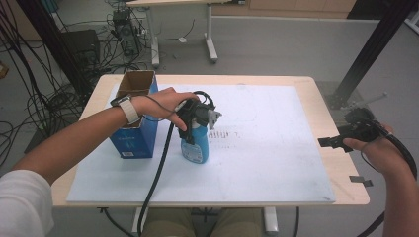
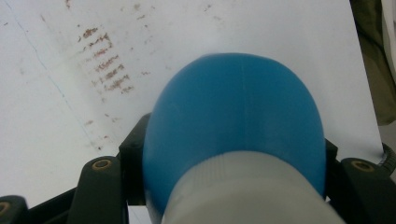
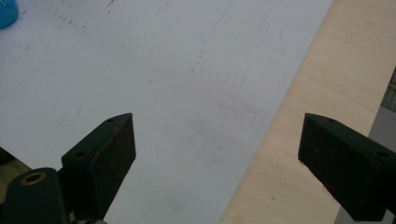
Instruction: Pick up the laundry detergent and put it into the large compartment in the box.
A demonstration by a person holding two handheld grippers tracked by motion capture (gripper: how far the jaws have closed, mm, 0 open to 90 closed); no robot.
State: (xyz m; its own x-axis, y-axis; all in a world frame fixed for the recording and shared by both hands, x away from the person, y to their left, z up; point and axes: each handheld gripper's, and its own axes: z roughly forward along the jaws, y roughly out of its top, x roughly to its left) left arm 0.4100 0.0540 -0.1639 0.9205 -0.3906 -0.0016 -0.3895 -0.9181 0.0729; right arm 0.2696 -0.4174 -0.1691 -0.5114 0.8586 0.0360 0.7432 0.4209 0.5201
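Note:
A blue bottle (image 1: 194, 148) with a white neck stands upright on the white mat (image 1: 276, 148), just right of a blue carton. My left gripper (image 1: 194, 127) comes down on it from above and is shut on its upper part. In the left gripper view the bottle (image 2: 233, 116) sits between the two black jaws of the left gripper (image 2: 231, 158), which press on both its sides. My right gripper (image 1: 326, 142) hovers over the table's right edge, open with nothing between its jaws. The right gripper (image 3: 217, 154) looks down on the mat's border, with a bit of the bottle (image 3: 5, 11) at top left.
An open-topped blue carton (image 1: 136, 131) stands at the mat's left. Brown smudges (image 1: 222, 134) mark the mat right of the bottle. The wooden table (image 1: 341, 168) shows bare along its right edge. A black cable (image 1: 158, 173) trails from the left gripper toward the front edge.

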